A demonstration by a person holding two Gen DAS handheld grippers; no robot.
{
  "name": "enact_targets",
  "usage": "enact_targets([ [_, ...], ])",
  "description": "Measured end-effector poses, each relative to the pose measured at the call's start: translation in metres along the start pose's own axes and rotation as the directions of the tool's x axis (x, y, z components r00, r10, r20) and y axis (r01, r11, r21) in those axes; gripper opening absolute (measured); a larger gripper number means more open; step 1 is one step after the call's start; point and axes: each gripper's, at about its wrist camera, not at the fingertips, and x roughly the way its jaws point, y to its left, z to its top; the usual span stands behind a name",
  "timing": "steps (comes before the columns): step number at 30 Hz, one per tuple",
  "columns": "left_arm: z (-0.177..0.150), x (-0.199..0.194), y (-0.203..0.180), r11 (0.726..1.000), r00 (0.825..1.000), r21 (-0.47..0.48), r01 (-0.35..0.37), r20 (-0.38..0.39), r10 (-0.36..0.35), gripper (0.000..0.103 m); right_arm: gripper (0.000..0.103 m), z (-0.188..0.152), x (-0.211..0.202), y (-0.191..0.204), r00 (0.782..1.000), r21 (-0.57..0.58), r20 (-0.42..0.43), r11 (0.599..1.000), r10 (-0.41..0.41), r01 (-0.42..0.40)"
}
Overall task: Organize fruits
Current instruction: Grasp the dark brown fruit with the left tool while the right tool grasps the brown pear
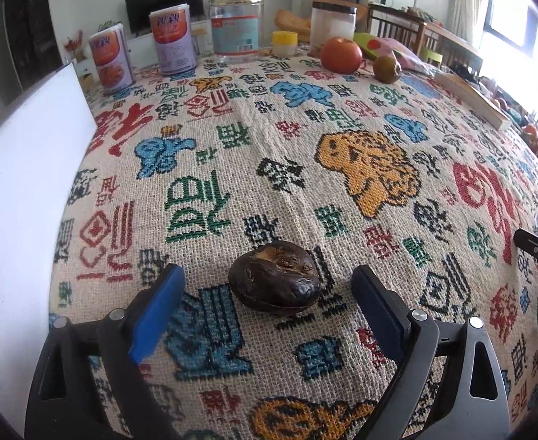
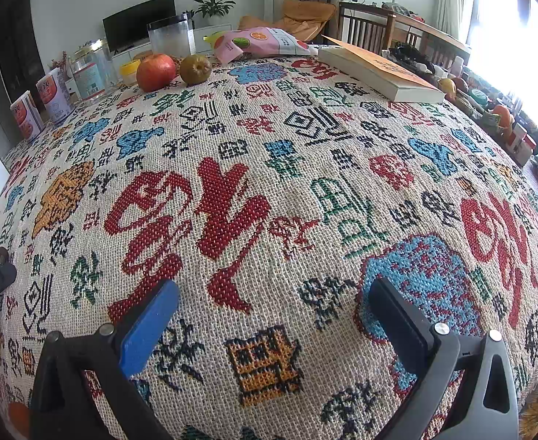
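A dark, shrivelled brown fruit (image 1: pixel 274 283) lies on the patterned tablecloth (image 1: pixel 254 154), between the fingers of my open left gripper (image 1: pixel 269 286), not touched by either pad. A red apple (image 1: pixel 341 55) and a brownish-green pear (image 1: pixel 387 69) sit at the far side of the table; they also show in the right wrist view as the apple (image 2: pixel 156 72) and the pear (image 2: pixel 195 68). My right gripper (image 2: pixel 272 304) is open and empty over bare cloth. Its tip shows at the right edge of the left wrist view (image 1: pixel 536 249).
Two cans (image 1: pixel 142 53), a glass jar (image 1: pixel 236 24), a small yellow-lidded pot (image 1: pixel 284 43) and a clear container (image 1: pixel 333 22) line the far edge. A white board (image 1: pixel 23 190) stands on the left. A book (image 2: pixel 379 73) and a snack bag (image 2: pixel 265 44) lie at the far right.
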Motion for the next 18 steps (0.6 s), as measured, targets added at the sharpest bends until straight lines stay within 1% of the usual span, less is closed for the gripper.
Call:
enact_targets([
  [5, 0.000, 0.000, 0.000, 1.000, 1.000, 0.000, 0.000, 0.000, 0.000, 0.094, 0.103, 0.000, 0.000, 0.000, 1.000, 0.000, 0.000, 1.000, 0.001, -0.001],
  [7, 0.000, 0.000, 0.000, 1.000, 1.000, -0.001, -0.001, -0.001, 0.001, 0.095, 0.103, -0.001, -0.002, -0.002, 1.000, 0.005, 0.004, 1.000, 0.014, -0.014],
  [8, 0.000, 0.000, 0.000, 1.000, 1.000, -0.001, -0.001, -0.001, 0.001, 0.095, 0.103, -0.002, -0.006, -0.005, 0.999, 0.022, 0.016, 0.999, 0.043, -0.043],
  [9, 0.000, 0.000, 0.000, 1.000, 1.000, 0.000, -0.002, -0.001, 0.002, 0.095, 0.103, -0.002, -0.010, -0.012, 0.995, 0.056, 0.034, 0.994, 0.094, -0.096],
  [10, 0.000, 0.001, 0.000, 1.000, 1.000, 0.000, -0.004, 0.000, 0.004, 0.095, 0.103, 0.000, -0.015, -0.019, 0.988, 0.094, 0.053, 0.984, 0.147, -0.152],
  [11, 0.000, 0.001, 0.000, 1.000, 1.000, -0.001, -0.004, 0.000, 0.004, 0.095, 0.103, 0.004, -0.019, -0.025, 0.980, 0.121, 0.071, 0.974, 0.184, -0.191],
  [12, 0.000, 0.001, 0.001, 1.000, 1.000, -0.001, -0.005, 0.000, 0.005, 0.096, 0.103, 0.012, -0.022, -0.029, 0.974, 0.131, 0.083, 0.966, 0.211, -0.221],
  [14, 0.000, 0.001, 0.001, 1.000, 1.000, -0.003, -0.007, -0.001, 0.007, 0.096, 0.103, 0.039, -0.019, -0.027, 0.961, 0.118, 0.064, 0.955, 0.267, -0.273],
  [16, 0.000, 0.001, 0.001, 1.000, 1.000, -0.005, -0.012, -0.002, 0.012, 0.097, 0.103, 0.073, -0.008, -0.024, 0.950, 0.102, 0.042, 0.944, 0.311, -0.313],
  [18, 0.000, 0.001, 0.002, 1.000, 1.000, -0.006, -0.014, -0.002, 0.014, 0.097, 0.103, 0.111, 0.005, -0.017, 0.941, 0.068, 0.054, 0.939, 0.335, -0.338],
])
